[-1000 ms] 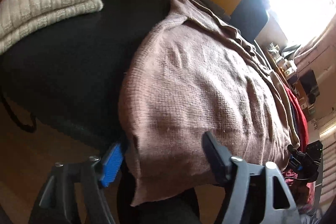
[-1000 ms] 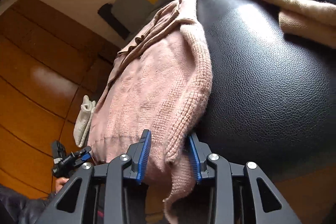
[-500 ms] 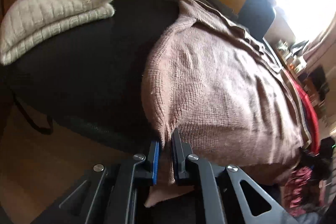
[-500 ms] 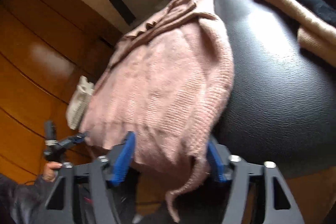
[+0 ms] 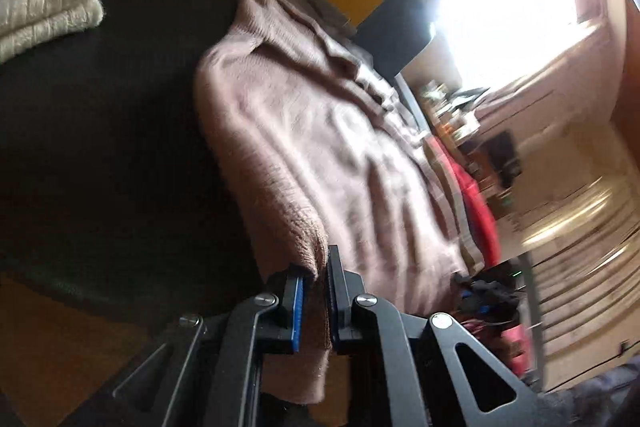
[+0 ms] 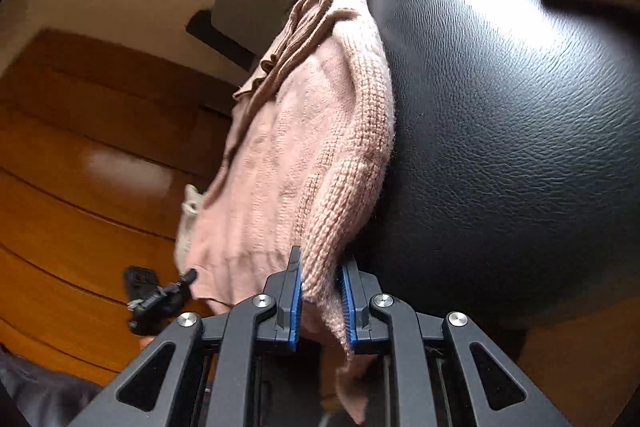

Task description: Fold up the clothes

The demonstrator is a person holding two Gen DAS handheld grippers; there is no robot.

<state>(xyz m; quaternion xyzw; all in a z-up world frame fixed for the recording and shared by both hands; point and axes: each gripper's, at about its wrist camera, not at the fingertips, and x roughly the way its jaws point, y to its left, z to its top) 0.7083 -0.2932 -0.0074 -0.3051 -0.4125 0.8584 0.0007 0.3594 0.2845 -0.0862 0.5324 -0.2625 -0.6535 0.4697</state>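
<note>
The dusty-pink knitted sweater (image 5: 320,155) lies spread on the black leather desk (image 6: 500,147). Left gripper (image 5: 314,291) and right gripper (image 6: 318,291) jaws each pinch a near hem corner; both should lift level, keeping the hem taut.

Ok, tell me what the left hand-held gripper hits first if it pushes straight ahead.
The left hand-held gripper already pinches the pink sweater; straight on it would likely plough into that knit lying on the black cushion.
</note>
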